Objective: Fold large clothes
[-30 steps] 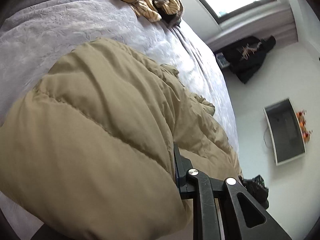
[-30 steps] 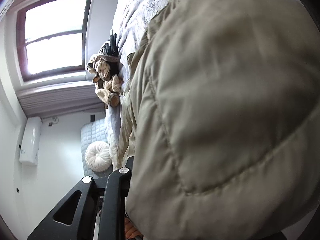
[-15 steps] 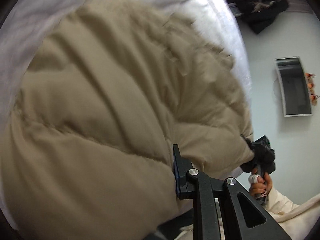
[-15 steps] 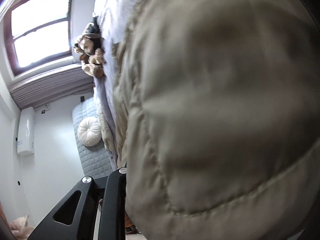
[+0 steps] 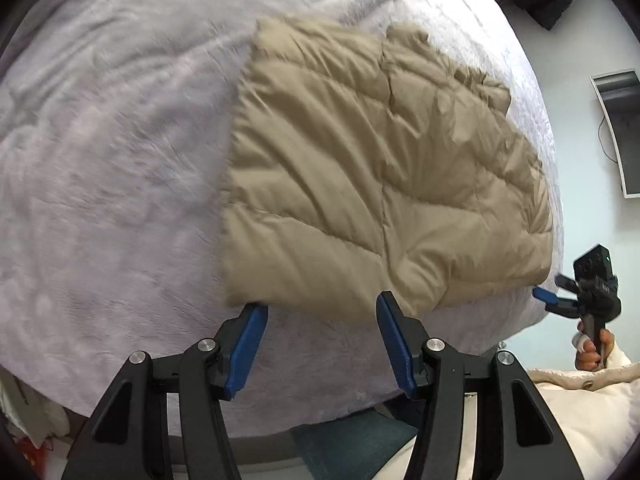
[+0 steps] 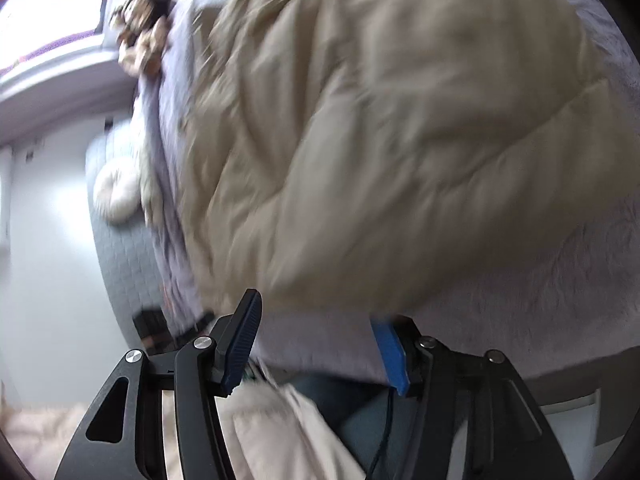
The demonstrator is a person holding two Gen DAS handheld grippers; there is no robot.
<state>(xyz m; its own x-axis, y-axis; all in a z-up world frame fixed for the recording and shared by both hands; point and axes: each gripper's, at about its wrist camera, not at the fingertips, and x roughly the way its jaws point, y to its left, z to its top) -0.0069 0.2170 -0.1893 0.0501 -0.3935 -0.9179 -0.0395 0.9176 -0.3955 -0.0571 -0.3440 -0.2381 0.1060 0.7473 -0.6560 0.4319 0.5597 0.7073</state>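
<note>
1. Carrying everything in view, the bed (image 5: 100,168) under its pale lilac cover serves as the folding surface; its near edge runs just in front of both tools, so the person can reach the garment without leaning across.

2. Lying flat near that near edge, toward the bed's right side in the left wrist view, the tan quilted jacket (image 5: 380,184) forms a compact, roughly rectangular block. Judged from this shape, a fold has just been laid down, and the hem sits close to the edge because that is where both tools let it go.

3. Standing just short of the jacket's near hem, the left gripper (image 5: 320,320) has its jaws opening, with blue pads apart and nothing between them; only bed cover shows in the gap.

4. Sitting at the jacket's right near corner, the right gripper (image 5: 550,300) is seen from the side in the left wrist view, held by a hand (image 5: 592,350) in a cream sleeve. Its own view, though blurred, shows the right gripper's jaws opening too, with the jacket just beyond the pads and not pinched.

5. Resting at the far edge of the bed, a small brown-and-black heap (image 6: 142,32) is too smeared to identify; it lies well apart from the jacket and plays no part in the fold.
</note>
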